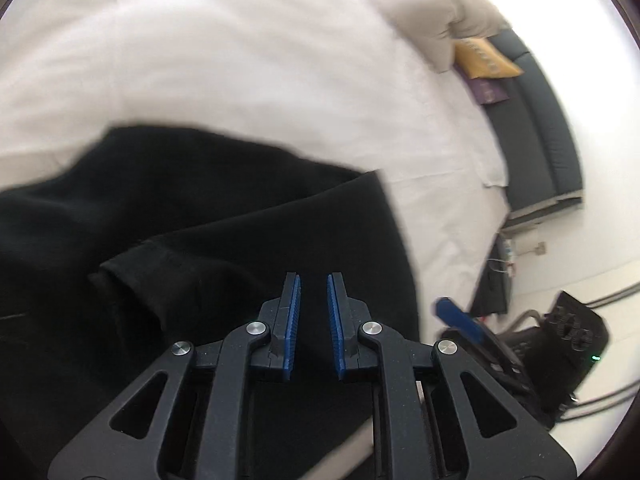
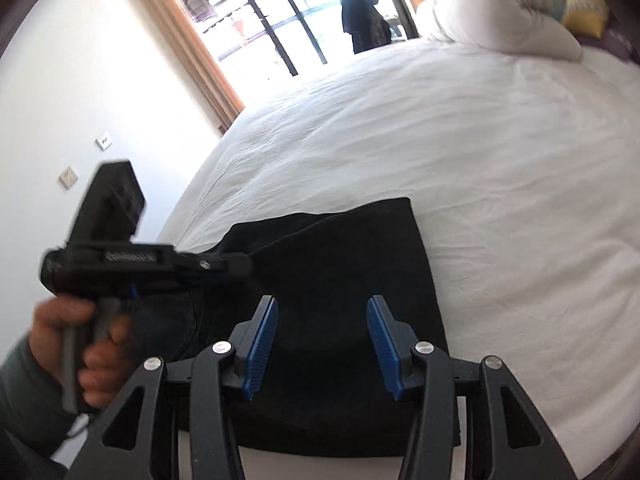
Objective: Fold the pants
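pants [image 2: 328, 320]: black, soft matte cloth, folded to a rough rectangle with a straight top edge; lower centre of right wrist view, lying on the bed; bottom part hidden behind the tool arms
pants, left view: fill the lower left of frame, one fold ridge near centre, edges smeared by blur
bed [image 2: 500, 160]: white sheet, fine creases, rounded by the fisheye; fills most of both views
left tool [image 1: 314, 280]: black linked arms, ribbed blue pads; jaws narrow, only a slim gap, nothing between them, above the black cloth; touching or not can't be told
right tool [image 2: 322, 304]: same build; jaws about half wide, nothing gripped, pants seen through the gap
hand [image 2: 80, 344]: lower left of right wrist view, wrapped on the left tool's handle, blurred; grey sleeve cut off by frame edge
pillow [image 2: 500, 8]: white, bunched, upper right
yellow cushion [image 1: 484, 60]: partly tucked under the pillow
window [image 2: 280, 12]: dark grid bars, overexposed; dark shape by it unclear
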The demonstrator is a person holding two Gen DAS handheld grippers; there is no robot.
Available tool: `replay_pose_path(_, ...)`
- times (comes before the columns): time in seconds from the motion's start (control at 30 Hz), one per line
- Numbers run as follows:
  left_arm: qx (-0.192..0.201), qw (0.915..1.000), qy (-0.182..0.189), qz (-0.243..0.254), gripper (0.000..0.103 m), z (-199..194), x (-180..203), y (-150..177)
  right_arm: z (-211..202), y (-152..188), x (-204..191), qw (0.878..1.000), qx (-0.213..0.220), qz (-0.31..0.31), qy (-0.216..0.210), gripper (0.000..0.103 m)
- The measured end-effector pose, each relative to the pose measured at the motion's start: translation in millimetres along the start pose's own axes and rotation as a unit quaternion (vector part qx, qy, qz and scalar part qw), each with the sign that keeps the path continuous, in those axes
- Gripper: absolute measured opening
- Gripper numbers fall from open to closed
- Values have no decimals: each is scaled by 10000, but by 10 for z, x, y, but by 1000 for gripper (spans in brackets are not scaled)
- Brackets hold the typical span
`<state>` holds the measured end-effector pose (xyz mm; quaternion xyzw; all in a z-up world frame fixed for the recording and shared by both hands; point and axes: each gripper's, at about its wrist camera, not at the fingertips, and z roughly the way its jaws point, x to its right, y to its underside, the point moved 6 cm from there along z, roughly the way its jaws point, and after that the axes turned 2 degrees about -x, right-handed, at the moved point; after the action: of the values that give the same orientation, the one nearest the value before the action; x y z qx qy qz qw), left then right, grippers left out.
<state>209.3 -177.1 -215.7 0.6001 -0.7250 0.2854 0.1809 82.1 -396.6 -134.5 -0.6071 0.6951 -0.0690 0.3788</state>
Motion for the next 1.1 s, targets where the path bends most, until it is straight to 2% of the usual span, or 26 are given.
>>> replay_pose_path(0.03,-99,9999,-98,-58,13,90,-78,24,43,3,70,10000,-29,93,-10,51)
replay_pose_path(0.07,-145,9998,-32,-157,13,140,-138,54,127,45,134,9996,-153,216,-41,51)
replay_pose_path(0.13,-46,9983,359,-447,13,136,-265,95,276,196,248,9978,-526,405,45,49)
replay_pose_path(0.17,-10,9976,411,-559,13,108,-332,129,349,270,318,9966,-678,436,139,44)
replay_pose_path(0.27,115,9957,616,-677,13,59,-437,267,348,331,390,9968,-661,439,31,42)
replay_pose_path(0.37,197,9940,714,-807,13,-7,-548,376,288,155,375,9975,-562,423,-80,42)
replay_pose_path(0.47,238,9956,525,-738,13,-28,-560,444,198,-125,297,9979,-225,453,-402,42)
replay_pose_path(0.6,279,9959,478,-719,13,-12,-562,487,520,-481,120,9943,-379,431,-895,43)
replay_pose_path(0.63,293,9962,440,-687,13,-8,-555,494,653,-520,106,9942,-475,414,-867,44)
replay_pose_path(0.7,311,9968,393,-616,13,1,-545,514,1024,-512,230,9932,-888,512,-547,45)
replay_pose_path(0.73,319,9970,395,-592,13,-2,-544,530,1145,-459,308,9919,-1023,606,-451,37)
replay_pose_path(0.77,331,9969,413,-581,13,3,-541,547,1206,-475,397,9910,-995,756,-472,27)
replay_pose_path(0.87,378,9961,489,-624,13,-40,-590,607,1131,-574,562,9886,-734,1259,-385,25)
replay_pose_path(0.9,389,9962,484,-607,13,-53,-618,652,1067,-590,590,9893,-656,1290,-205,26)
replay_pose_path(0.97,429,9962,451,-614,13,-32,-617,690,913,-552,542,9907,-599,1223,-65,36)
replay_pose_path(1.0,439,9963,425,-598,13,-28,-606,704,828,-522,455,9910,-546,1197,-255,37)
replay_pose_path(1.1,448,9965,411,-581,13,37,-551,697,678,-300,140,9887,-587,977,-970,54)
